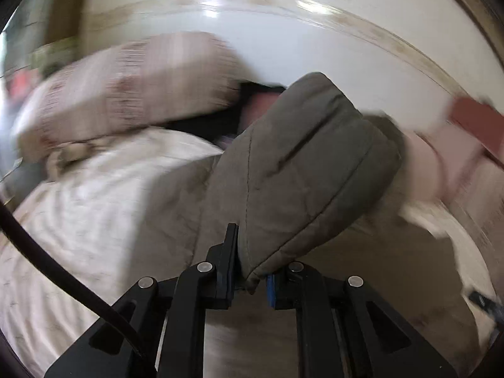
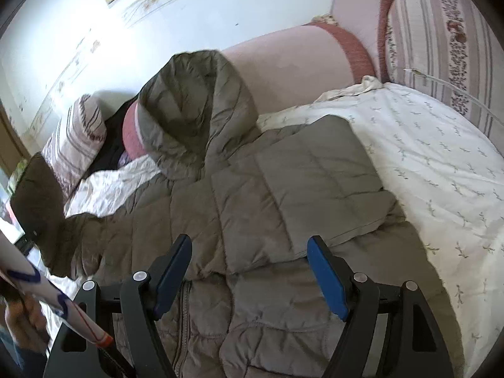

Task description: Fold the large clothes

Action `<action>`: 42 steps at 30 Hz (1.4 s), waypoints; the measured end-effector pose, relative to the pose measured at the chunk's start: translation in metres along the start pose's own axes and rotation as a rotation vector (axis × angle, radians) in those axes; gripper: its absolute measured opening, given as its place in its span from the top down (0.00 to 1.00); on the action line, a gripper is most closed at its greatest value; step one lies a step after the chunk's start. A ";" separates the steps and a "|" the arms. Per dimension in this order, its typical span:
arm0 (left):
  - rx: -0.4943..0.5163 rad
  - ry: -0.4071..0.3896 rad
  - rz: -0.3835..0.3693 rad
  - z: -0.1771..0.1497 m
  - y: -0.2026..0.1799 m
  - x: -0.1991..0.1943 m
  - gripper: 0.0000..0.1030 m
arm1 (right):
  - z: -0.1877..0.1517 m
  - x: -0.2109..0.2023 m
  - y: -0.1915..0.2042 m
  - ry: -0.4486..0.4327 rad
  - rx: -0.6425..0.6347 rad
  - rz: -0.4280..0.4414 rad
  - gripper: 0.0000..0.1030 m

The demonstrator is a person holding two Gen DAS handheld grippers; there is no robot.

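Olive quilted hooded jacket [image 2: 252, 204] on bed [image 2: 441, 163]: right sleeve folded in. Left sleeve [image 1: 299, 163] pinched by left claw [image 1: 252, 280], unfolded. Right claw [image 2: 249, 271] spread above jacket.

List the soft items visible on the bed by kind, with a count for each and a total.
Olive puffer jacket: 1
Striped floral pillows: 2
White leaf-print sheet: 1
Pink bolster with red bands: 1
Total: 5
The left gripper is clamped on the jacket's sleeve; the right gripper is open above the jacket.
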State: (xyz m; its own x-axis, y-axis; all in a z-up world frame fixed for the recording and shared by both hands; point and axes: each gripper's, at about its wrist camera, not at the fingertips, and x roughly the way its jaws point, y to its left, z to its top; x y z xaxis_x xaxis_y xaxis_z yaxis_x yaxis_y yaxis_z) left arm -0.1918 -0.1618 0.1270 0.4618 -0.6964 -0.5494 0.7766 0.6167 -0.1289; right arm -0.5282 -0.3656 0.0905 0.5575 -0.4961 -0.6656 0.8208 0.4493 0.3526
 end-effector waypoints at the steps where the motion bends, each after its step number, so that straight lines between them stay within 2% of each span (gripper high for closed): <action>1: 0.034 0.028 -0.027 -0.008 -0.023 0.004 0.86 | 0.000 -0.001 -0.002 -0.002 0.007 0.000 0.22; 4: 0.112 0.156 -0.130 -0.041 -0.082 0.029 0.81 | 0.002 -0.003 -0.008 0.000 0.031 0.004 0.22; 6: 0.170 0.267 -0.121 -0.067 -0.113 0.055 0.80 | 0.001 -0.003 -0.011 0.005 0.037 0.007 0.22; 8: 0.229 0.313 -0.054 -0.090 -0.131 0.076 0.80 | 0.001 -0.002 -0.013 0.015 0.048 0.025 0.22; 10: 0.264 0.299 -0.019 -0.093 -0.140 0.076 0.76 | 0.002 0.001 -0.017 0.034 0.074 0.062 0.22; 12: 0.285 0.285 -0.023 -0.088 -0.146 0.065 0.61 | 0.001 0.009 -0.022 0.074 0.134 0.154 0.22; 14: 0.248 0.251 -0.032 -0.082 -0.143 0.044 0.40 | -0.002 0.022 -0.023 0.136 0.209 0.260 0.22; 18: 0.166 0.181 -0.085 -0.070 -0.125 -0.001 0.28 | -0.010 0.047 -0.009 0.228 0.275 0.420 0.22; 21: 0.083 0.100 -0.075 -0.056 -0.103 -0.027 0.25 | -0.017 0.067 0.005 0.271 0.296 0.474 0.22; 24: 0.011 0.018 -0.012 -0.041 -0.066 -0.036 0.25 | -0.023 0.081 0.014 0.300 0.299 0.461 0.22; 29: -0.142 -0.002 0.069 -0.027 0.004 -0.025 0.25 | -0.029 0.095 0.017 0.311 0.309 0.484 0.22; 30: -0.168 0.000 0.084 -0.027 0.014 -0.022 0.25 | -0.029 0.099 0.020 0.308 0.308 0.497 0.24; 32: -0.243 0.025 0.093 -0.027 0.038 -0.014 0.25 | -0.030 0.107 0.026 0.312 0.307 0.540 0.46; 33: -0.262 0.028 0.091 -0.027 0.045 -0.013 0.25 | -0.031 0.110 0.031 0.323 0.299 0.565 0.51; 34: -0.285 0.027 0.100 -0.027 0.052 -0.010 0.25 | -0.032 0.110 0.035 0.324 0.278 0.559 0.68; 35: -0.292 0.034 0.113 -0.027 0.057 -0.006 0.25 | -0.032 0.110 0.039 0.316 0.246 0.534 0.79; 37: -0.291 0.043 0.129 -0.029 0.060 0.000 0.25 | -0.032 0.107 0.041 0.313 0.219 0.516 0.80; 40: -0.288 0.061 0.110 -0.029 0.061 0.008 0.25 | -0.018 0.090 0.034 0.229 0.178 0.436 0.82; 42: -0.279 0.068 0.099 -0.030 0.055 0.013 0.25 | -0.006 0.074 0.024 0.144 0.141 0.319 0.82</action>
State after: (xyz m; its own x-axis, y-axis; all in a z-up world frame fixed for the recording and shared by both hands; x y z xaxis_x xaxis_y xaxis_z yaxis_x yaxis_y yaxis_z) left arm -0.1556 -0.1258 0.0885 0.4925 -0.6075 -0.6231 0.5770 0.7640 -0.2888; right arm -0.4680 -0.3871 0.0453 0.7728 -0.2336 -0.5901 0.6235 0.4530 0.6372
